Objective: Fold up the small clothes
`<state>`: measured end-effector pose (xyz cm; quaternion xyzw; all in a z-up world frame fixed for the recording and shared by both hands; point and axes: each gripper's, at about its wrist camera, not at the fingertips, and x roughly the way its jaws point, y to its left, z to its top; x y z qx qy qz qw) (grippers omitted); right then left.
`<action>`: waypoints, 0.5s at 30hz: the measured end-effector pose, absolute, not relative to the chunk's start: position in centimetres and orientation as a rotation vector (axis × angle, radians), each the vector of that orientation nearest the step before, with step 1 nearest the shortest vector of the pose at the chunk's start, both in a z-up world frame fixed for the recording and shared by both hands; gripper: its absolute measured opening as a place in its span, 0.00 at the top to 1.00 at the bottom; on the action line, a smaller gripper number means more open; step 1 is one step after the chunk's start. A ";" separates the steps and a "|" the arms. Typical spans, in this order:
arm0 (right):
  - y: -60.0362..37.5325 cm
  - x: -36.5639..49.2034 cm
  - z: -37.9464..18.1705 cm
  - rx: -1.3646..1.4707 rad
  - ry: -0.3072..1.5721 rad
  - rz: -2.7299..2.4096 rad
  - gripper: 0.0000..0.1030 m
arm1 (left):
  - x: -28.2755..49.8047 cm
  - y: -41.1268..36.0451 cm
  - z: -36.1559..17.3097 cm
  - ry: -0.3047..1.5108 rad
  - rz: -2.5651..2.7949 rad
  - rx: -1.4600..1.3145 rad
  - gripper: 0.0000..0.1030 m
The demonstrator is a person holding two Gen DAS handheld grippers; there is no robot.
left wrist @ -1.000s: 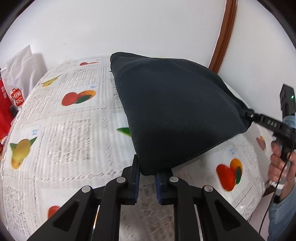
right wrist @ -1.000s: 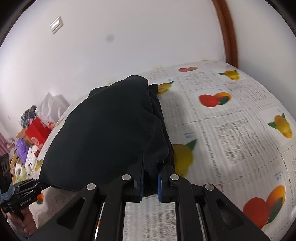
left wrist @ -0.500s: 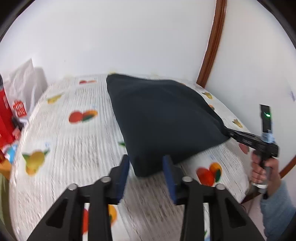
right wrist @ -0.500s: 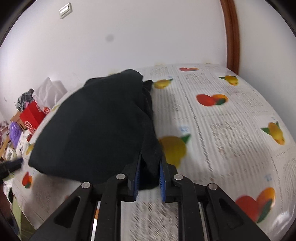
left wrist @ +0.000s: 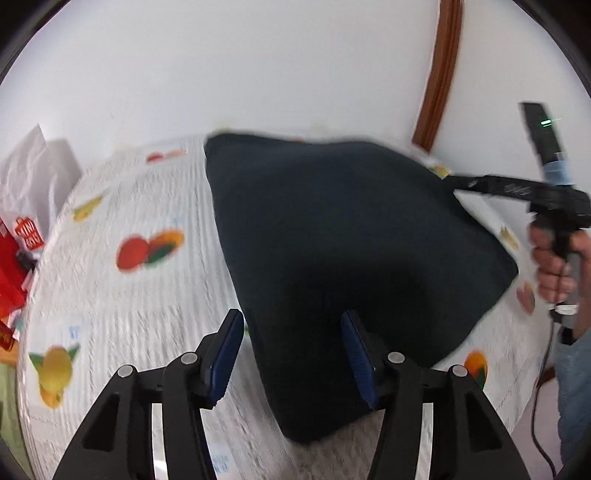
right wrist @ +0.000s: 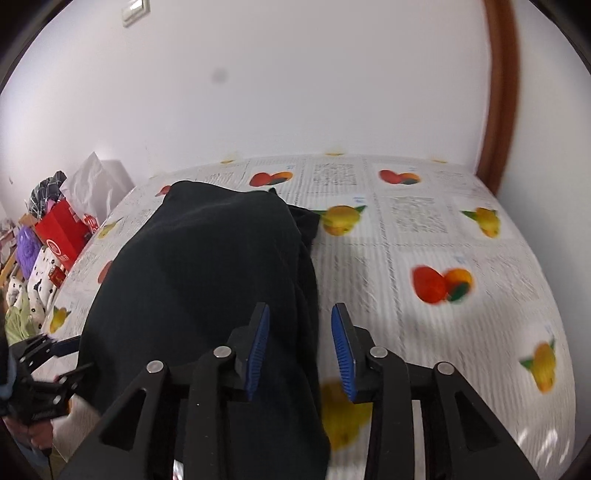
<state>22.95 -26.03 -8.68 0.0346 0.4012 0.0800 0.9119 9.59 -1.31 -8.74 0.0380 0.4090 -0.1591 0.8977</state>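
Just let go of the dark garment [left wrist: 351, 236]: left gripper [left wrist: 291, 354] and right gripper [right wrist: 300, 350] have both just been opening, pads off the cloth. It's folded flat on the fruit-print tablecloth [right wrist: 461, 236]. Next I reckon another fold, so regrab an edge.

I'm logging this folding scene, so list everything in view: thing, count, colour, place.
garment: one, black, lying folded on the tablecloth.
tablecloth: one, white with fruit prints, covering the surface.
red bag: one, red, off the surface's left edge in the right wrist view.
white bag: one, white, by the wall.
door frame: one, brown, at the right wall.
wall switch: one, white, high on the wall.
left tool: black with blue pads, open, jaws just opened, garment corner between them unpressed.
right tool: same colours, open, likewise.
hand: one, gripping the right tool's handle.
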 end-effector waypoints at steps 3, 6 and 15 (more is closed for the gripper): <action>-25.6 26.7 -9.2 0.107 0.867 0.169 0.53 | 11.5 -1.2 -8.5 0.862 -0.297 0.082 0.48; -25.5 29.6 -9.8 0.146 0.888 0.157 0.53 | 13.1 -0.9 -8.7 0.884 -0.312 0.045 0.45; -25.2 32.2 -8.2 0.162 0.755 0.282 0.95 | 14.1 -2.5 -9.7 0.910 -0.311 0.113 0.40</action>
